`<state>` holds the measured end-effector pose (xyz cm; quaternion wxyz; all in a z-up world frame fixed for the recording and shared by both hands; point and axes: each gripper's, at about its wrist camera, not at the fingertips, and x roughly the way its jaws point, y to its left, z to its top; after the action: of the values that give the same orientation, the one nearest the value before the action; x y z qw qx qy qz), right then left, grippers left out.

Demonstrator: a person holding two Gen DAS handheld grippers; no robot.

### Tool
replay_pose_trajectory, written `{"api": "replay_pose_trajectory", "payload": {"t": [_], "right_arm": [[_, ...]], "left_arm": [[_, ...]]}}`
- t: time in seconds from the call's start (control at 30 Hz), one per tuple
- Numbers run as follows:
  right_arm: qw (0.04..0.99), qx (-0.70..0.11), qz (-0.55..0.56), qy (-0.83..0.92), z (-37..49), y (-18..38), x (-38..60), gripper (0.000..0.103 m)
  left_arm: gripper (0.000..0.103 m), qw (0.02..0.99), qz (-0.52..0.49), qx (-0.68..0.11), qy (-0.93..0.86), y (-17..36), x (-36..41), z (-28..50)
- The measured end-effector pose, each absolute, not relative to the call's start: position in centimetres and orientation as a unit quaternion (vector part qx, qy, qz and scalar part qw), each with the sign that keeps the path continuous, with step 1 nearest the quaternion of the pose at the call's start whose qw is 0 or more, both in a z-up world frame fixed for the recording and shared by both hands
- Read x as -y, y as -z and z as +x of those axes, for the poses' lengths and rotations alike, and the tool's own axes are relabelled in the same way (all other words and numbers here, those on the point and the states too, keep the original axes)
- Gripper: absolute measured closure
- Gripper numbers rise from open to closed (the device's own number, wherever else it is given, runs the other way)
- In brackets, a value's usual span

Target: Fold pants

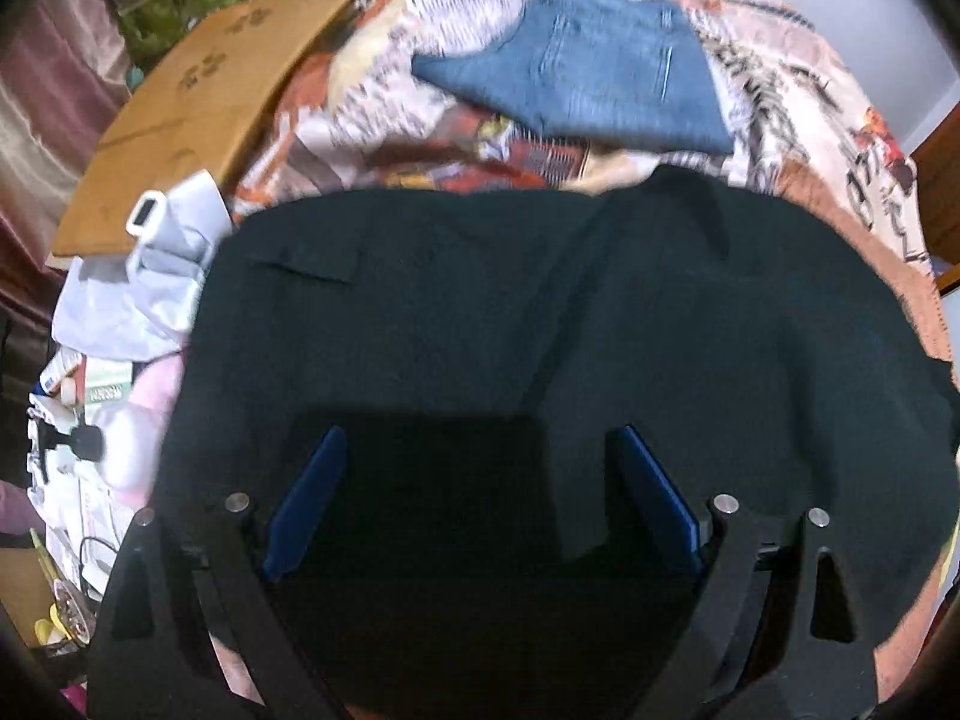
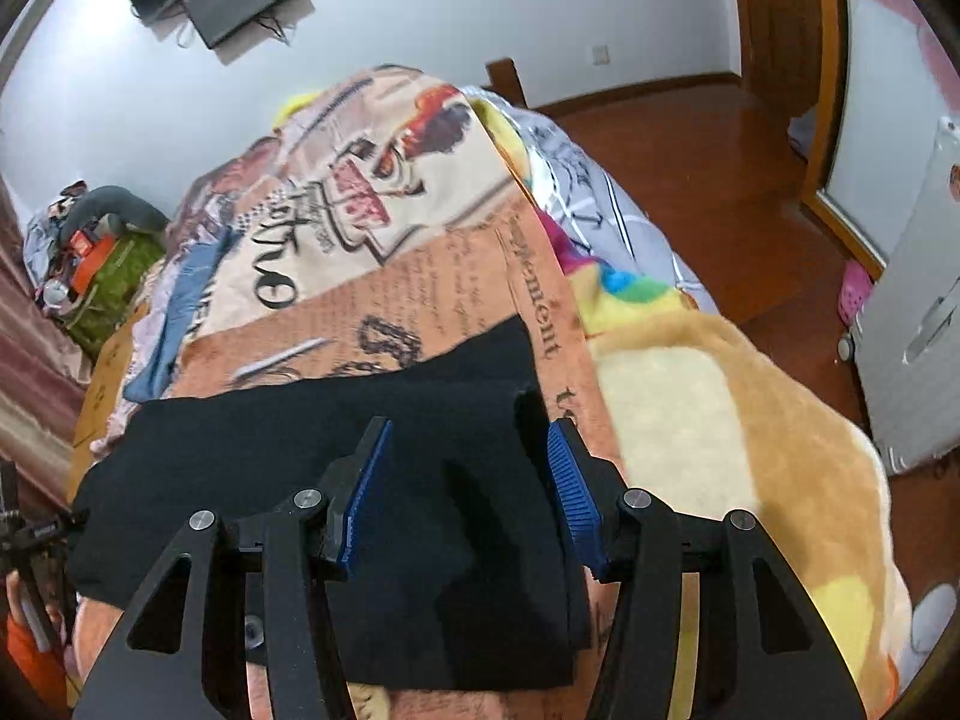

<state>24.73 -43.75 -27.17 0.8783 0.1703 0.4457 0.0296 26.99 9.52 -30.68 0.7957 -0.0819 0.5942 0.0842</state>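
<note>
Black pants (image 1: 540, 312) lie spread flat on a patterned bedspread (image 1: 810, 120). My left gripper (image 1: 480, 438) points down at them, open wide, with its blue pads (image 1: 318, 492) well apart and nothing pinched. In the right wrist view the same pants (image 2: 300, 438) lie across the bedspread (image 2: 420, 276), their right end under my right gripper (image 2: 471, 426). That gripper stands partly open, straddling the dark cloth. Its pads (image 2: 570, 486) do not press on the cloth. A small fold of fabric rises beside the right finger.
Folded blue jeans (image 1: 588, 60) lie beyond the pants. A cardboard sheet (image 1: 198, 102), pale bags (image 1: 150, 276) and clutter line the bed's left side. A fuzzy yellow blanket (image 2: 720, 420) hangs off the right side over a wooden floor (image 2: 690, 180) with a white cabinet (image 2: 918, 330).
</note>
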Motion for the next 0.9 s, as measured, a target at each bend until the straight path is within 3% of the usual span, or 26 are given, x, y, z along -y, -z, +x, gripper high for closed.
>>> {"api": "replay_pose_trajectory", "payload": {"t": [0.27,0.4,0.6,0.73,0.9], "right_arm": [[0.863,-0.458,0.206,-0.049,26.6,29.3,44.9,0.054],[0.854,-0.466,0.223,-0.071,27.2,30.0,45.0,0.075],[0.87,-0.444,0.203,-0.073,28.0,29.3,44.1,0.09],[0.892,-0.405,0.183,-0.078,28.3,26.7,43.7,0.092],[0.891,-0.427,0.143,-0.059,29.8,26.9,43.1,0.092]], "left_arm": [[0.007,0.799,-0.017,-0.593,-0.101,31.2,-7.6,27.2],[0.007,0.798,-0.014,-0.594,-0.101,31.5,-7.6,27.5],[0.007,0.796,-0.03,-0.596,-0.099,31.6,-8.0,27.5],[0.007,0.797,-0.024,-0.595,-0.101,31.6,-7.7,27.5],[0.007,0.798,-0.027,-0.593,-0.1,31.6,-7.8,27.5]]}}
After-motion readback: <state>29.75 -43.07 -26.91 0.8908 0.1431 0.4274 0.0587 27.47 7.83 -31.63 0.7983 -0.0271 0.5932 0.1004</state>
